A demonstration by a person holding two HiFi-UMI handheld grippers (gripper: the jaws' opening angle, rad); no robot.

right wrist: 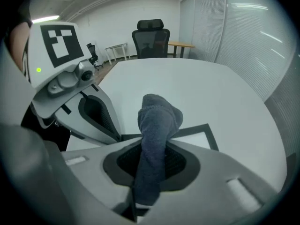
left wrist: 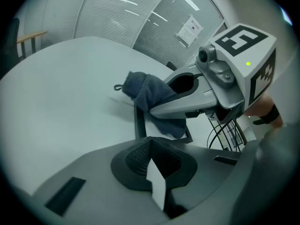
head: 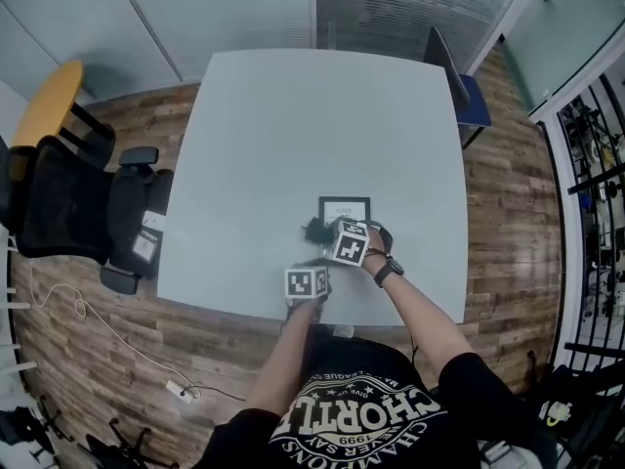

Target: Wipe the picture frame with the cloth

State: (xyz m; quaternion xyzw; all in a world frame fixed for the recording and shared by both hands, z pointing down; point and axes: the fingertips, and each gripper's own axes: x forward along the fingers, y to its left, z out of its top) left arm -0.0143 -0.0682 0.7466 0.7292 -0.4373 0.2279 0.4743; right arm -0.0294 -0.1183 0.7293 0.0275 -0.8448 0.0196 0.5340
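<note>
Right gripper view: bunched blue-grey cloth [right wrist: 157, 121], black-rimmed frame [right wrist: 199, 136].

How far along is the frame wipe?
Done: the right gripper is shut on the cloth. In hand: the cloth is down on the picture frame, which lies flat on the table. Left: the wiping itself; nothing shows how much is wiped. The left gripper sits at the frame's near edge, grip unclear.
</note>
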